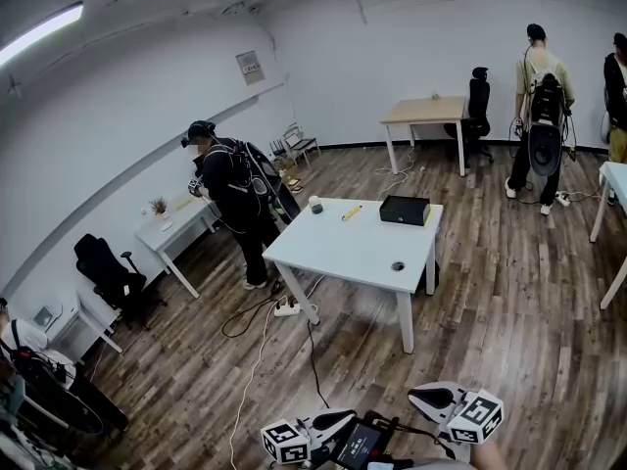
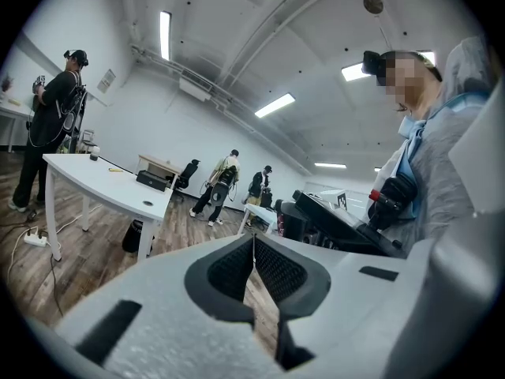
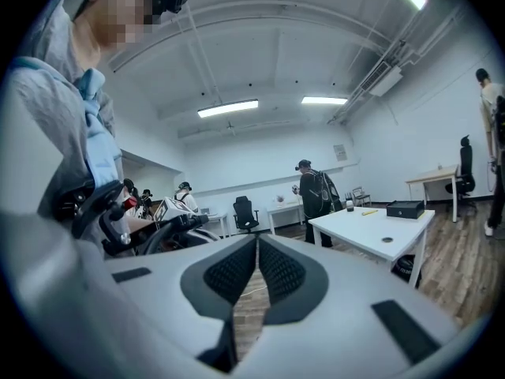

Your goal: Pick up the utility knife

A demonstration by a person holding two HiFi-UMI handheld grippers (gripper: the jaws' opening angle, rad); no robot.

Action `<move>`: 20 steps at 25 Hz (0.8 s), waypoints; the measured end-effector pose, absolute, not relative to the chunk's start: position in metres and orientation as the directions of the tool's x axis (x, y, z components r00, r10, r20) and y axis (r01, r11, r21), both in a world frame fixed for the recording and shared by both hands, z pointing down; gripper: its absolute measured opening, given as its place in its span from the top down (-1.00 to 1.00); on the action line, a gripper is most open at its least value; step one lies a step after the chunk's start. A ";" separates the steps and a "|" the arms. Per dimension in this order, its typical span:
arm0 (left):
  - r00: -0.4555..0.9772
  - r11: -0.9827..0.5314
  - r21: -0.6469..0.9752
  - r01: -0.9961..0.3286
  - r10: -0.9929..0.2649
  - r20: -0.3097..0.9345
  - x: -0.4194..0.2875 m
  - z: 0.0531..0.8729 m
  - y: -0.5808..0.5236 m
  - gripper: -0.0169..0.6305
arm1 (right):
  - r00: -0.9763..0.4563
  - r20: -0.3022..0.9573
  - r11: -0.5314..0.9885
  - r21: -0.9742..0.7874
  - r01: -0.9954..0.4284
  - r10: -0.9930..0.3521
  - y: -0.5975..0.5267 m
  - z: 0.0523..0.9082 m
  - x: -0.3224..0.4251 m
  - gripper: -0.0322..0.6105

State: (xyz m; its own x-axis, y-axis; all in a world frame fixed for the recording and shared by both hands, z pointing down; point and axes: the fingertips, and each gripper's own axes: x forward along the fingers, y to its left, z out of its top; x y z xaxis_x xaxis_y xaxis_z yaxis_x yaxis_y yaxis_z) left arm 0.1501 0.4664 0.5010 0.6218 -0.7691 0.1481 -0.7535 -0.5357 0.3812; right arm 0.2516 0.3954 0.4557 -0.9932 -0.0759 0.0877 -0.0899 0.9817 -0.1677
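Observation:
The yellow utility knife (image 1: pixel 351 212) lies on the far side of the white table (image 1: pixel 343 253), between a dark cup and a black box. It also shows as a thin yellow streak in the left gripper view (image 2: pixel 115 168) and in the right gripper view (image 3: pixel 368 212). Both grippers are held low at the bottom of the head view, well short of the table. The left gripper (image 1: pixel 341 420) and the right gripper (image 1: pixel 419 396) are shut with nothing between their pads. Up close, the left gripper's (image 2: pixel 254 239) and the right gripper's (image 3: pixel 257 239) pads meet at the tips.
A black box (image 1: pixel 405 210), a dark cup (image 1: pixel 315 205) and a round cable hole (image 1: pixel 398 265) are on the table. A person (image 1: pixel 235 194) stands at its left end. A power strip and cables (image 1: pixel 286 308) lie on the wooden floor. Other desks, chairs and people stand farther off.

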 end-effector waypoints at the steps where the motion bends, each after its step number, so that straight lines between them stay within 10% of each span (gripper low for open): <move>1: 0.623 -0.537 0.380 -0.753 -0.767 0.152 0.151 0.502 0.465 0.89 | -0.992 0.097 0.981 -0.171 -0.093 -0.077 0.394 0.459 0.252 0.81; 20: 0.660 -0.501 0.476 -0.723 -0.705 0.261 0.160 0.546 0.458 0.89 | -0.913 0.390 0.968 -0.250 0.015 0.116 0.410 0.537 0.249 0.81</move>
State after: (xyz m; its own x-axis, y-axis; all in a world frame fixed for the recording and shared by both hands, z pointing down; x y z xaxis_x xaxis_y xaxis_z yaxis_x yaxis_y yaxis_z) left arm 0.1601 0.4584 0.5457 0.6600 -0.7046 0.2609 -0.7228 -0.5008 0.4761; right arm 0.2490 0.4105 0.5372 -0.9134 0.1155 0.3903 0.0154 0.9680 -0.2503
